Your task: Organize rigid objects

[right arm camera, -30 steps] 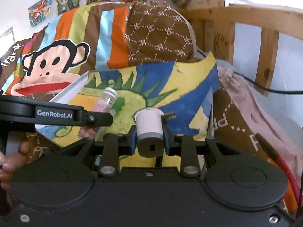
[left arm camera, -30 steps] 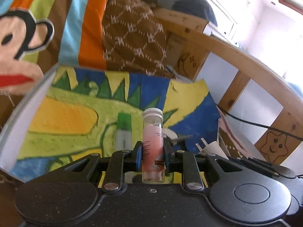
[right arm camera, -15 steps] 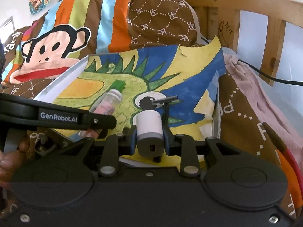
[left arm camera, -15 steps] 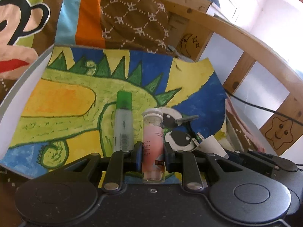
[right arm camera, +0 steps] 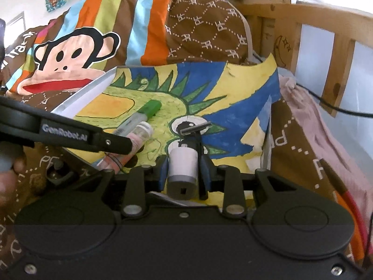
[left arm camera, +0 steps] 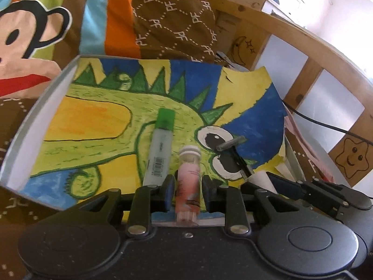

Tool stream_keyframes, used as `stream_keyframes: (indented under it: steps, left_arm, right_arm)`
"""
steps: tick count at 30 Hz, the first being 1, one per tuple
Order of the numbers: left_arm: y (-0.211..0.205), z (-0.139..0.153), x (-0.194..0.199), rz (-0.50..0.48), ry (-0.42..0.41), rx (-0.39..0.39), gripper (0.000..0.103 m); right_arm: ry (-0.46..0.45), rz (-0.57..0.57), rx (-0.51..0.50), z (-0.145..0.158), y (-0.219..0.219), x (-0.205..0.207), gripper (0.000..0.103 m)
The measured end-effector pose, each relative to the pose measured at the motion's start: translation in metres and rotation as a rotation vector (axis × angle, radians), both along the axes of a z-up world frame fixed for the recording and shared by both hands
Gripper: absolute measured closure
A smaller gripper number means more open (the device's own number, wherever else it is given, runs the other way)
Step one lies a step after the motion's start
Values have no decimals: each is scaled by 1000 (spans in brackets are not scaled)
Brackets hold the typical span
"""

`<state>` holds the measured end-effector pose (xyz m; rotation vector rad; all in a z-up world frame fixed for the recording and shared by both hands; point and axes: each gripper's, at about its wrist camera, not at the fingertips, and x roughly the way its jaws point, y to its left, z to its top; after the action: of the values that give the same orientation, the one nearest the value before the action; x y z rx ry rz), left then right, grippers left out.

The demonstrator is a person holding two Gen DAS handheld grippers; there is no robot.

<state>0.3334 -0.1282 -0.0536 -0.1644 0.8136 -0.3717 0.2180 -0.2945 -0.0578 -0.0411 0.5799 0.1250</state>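
Note:
A pink bottle (left arm camera: 188, 177) with a white cap lies on the dinosaur painting inside a white tray (left arm camera: 35, 116). It sits between the jaws of my left gripper (left arm camera: 188, 184), which are opening, and thin gaps show at both pads. A green-capped tube (left arm camera: 160, 147) lies just left of it. My right gripper (right arm camera: 183, 170) straddles a white plug adapter (right arm camera: 183, 168) resting on the painting. Its jaws are opening too, and the pads stand slightly off the adapter. A grey T-shaped metal piece (right arm camera: 195, 128) lies just beyond the adapter.
A striped monkey-print blanket (right arm camera: 70, 46) and a brown patterned pillow (left arm camera: 174, 23) lie behind the tray. A wooden bed rail (left arm camera: 314, 53) with a black cable (right arm camera: 338, 109) runs along the right. Pink cloth (right arm camera: 310, 121) drapes beside the tray. A hand (right arm camera: 9, 175) holds the left gripper.
Both grippers have tipped down towards the tray, bringing the bottle and adapter onto the painting. Both pairs of jaws have widened slightly around their objects.

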Motion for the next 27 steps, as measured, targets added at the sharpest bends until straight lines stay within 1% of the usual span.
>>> stream_keyframes:
  steps: [2,4,6,7,8,10,11,12,13,14,15,16,17,18,19,21,23,27]
  left_arm:
    - [4,7,-6,9,-12,0,71]
    - [8,14,-12,16,-24,-1,66]
    - [12,23,-20,27,-36,-4,62]
    - [15,27,-24,32,-44,-7,59]
    - [17,31,-30,41,-57,-8,57]
    - [21,41,-41,64,-98,5,43]
    - [23,47,-49,78,-128,16,39]
    - [25,51,-55,88,-151,22,34]
    - [28,56,-63,96,-175,26,33]
    - [32,61,-71,105,-195,28,32]
    - [35,64,-78,113,-207,28,31]
    - [38,67,-86,120,-221,27,30]
    - [42,71,-95,127,-236,27,29]
    - [45,74,-103,133,-247,27,27]
    - [48,76,-111,139,-257,24,25]
    - [54,81,-128,146,-279,15,22]
    - [60,84,-144,152,-304,10,21]
    - [74,88,-174,182,-338,-24,13]
  right_arm:
    - [-10,-6,8,5,-1,-6,71]
    - [-23,-13,19,11,-3,-12,66]
    - [-38,-14,33,17,-6,-21,63]
    - [-46,-14,40,22,-7,-25,61]
    - [-56,-13,48,26,-8,-30,57]
    - [-84,-10,53,35,-10,-42,48]
    - [-98,-8,52,40,-10,-47,46]
    - [-114,-5,52,44,-10,-53,40]
    - [-130,-5,54,50,-10,-60,36]
    - [-144,-7,60,54,-9,-66,36]
    - [-156,-11,69,58,-10,-74,31]
    - [-171,-15,80,63,-10,-82,22]
    - [-190,-18,88,67,-10,-89,17]
    - [-210,-18,95,71,-10,-97,9]
    - [-229,-16,103,75,-9,-107,4]
    - [-259,-14,116,82,-8,-124,1]
    - [-282,-10,118,88,-5,-141,1]
    - [-309,-21,116,94,-3,-164,1]
